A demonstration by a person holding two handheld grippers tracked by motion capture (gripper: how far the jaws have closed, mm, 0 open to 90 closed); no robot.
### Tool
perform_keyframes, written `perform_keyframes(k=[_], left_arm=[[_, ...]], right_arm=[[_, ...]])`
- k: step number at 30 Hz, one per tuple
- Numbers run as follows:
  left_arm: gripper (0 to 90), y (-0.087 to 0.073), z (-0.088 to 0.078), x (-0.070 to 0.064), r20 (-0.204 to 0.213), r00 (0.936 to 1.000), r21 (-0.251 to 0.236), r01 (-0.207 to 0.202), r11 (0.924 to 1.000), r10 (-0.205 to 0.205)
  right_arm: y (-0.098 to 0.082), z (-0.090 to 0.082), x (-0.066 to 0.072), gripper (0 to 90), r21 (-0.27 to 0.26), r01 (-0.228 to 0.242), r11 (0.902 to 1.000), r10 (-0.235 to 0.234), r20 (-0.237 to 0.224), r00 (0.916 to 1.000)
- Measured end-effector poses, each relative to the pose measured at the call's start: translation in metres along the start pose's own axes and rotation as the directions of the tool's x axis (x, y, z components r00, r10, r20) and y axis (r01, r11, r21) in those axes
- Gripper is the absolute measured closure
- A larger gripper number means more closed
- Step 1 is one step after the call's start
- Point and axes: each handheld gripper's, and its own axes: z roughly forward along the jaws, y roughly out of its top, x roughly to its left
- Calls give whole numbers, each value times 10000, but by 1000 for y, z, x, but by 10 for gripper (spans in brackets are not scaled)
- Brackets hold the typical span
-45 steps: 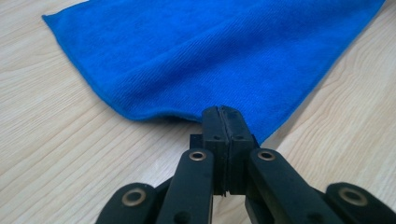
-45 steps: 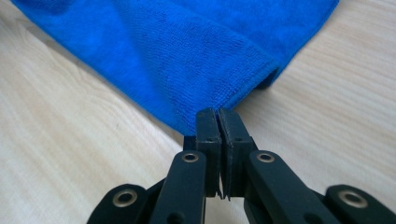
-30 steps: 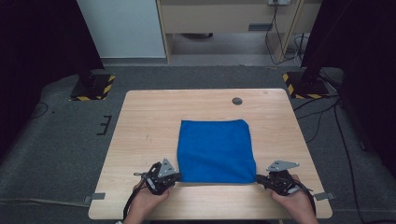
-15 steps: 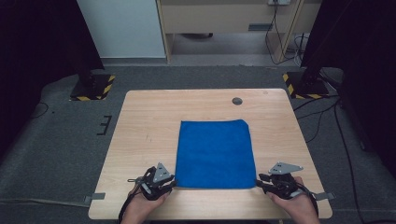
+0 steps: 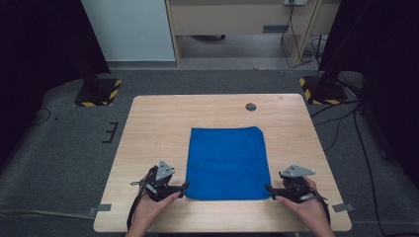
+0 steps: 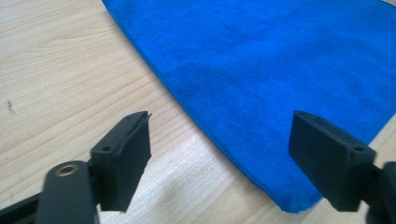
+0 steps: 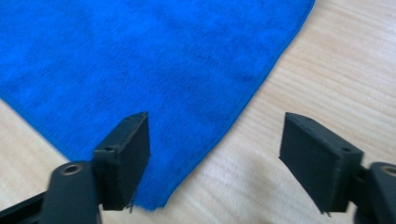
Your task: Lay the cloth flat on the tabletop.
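Blue cloth (image 5: 227, 163), one, folded flat near the table's (image 5: 148, 128) front edge; left gripper (image 5: 184, 186) and right gripper (image 5: 268, 188) at its near corners, jaws just opened wide, holding nothing, apparently having released it after laying it square.

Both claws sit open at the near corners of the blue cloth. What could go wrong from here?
1. The blue cloth lies flat on the table; a shallow re-grip by the left claw or right claw, whose jaws have just been opening, may slide over the thin edge.
2. Pulling back could snag and drag a near corner, rumpling it.
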Motion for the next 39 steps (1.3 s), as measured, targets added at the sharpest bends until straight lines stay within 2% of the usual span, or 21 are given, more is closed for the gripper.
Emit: perform_keyframes(k=[8,10,14,21,22,25,26,27,28,30,32,34,35,38,39], left_arm=[[121,4,8,5,29,10000,-158,-29,9999,29],[107,6,13,8,29,10000,-213,-62,9998,63],[88,7,20,18,-39,10000,-263,90,9996,-91],[82,7,23,28,-183,9997,-468,165,9988,-174],[81,7,23,32,-215,9996,-515,194,9985,-206],[80,7,24,36,-318,9992,-527,234,9983,-251],[80,7,26,40,-429,9986,-494,298,9983,-319],[80,7,26,40,-429,9986,-494,298,9983,-319],[81,6,28,44,-554,9978,-395,333,9987,-355],[81,5,30,46,-621,9973,-340,361,9988,-382],[81,4,30,50,-866,9954,-258,399,9989,-420],[81,4,30,52,-953,9945,-277,420,9987,-444],[81,4,29,54,-1024,9934,-339,482,9983,-515],[81,4,27,57,-1184,9917,-422,447,9981,-495],[81,4,27,57,-1184,9917,-422,447,9981,-495]], right_arm=[[5,7,-1,152,-411,116,9991,-105,253,9996],[7,8,1,137,-541,215,9983,-205,191,9996],[8,12,6,107,-377,443,9983,-447,-98,9990],[17,18,15,99,-584,710,9958,-740,-510,9960],[24,23,21,101,-714,837,9939,-886,-684,9937],[29,27,28,102,-786,902,9928,-967,-827,9919],[37,33,37,105,-797,1033,9915,-1107,-950,9893],[37,33,37,105,-797,1033,9915,-1107,-950,9893],[43,39,45,119,-821,1099,9905,-1183,-1058,9873],[45,42,48,121,-830,1114,9903,-1203,-1106,9866],[53,51,62,168,-881,1129,9897,-1246,-1412,9821],[55,53,65,178,-895,1092,9900,-1221,-1538,9805],[60,59,75,197,-810,1234,9890,-1360,-1748,9752],[66,65,88,200,-854,1407,9864,-1545,-1862,9703],[66,65,88,200,-854,1407,9864,-1545,-1862,9703]])
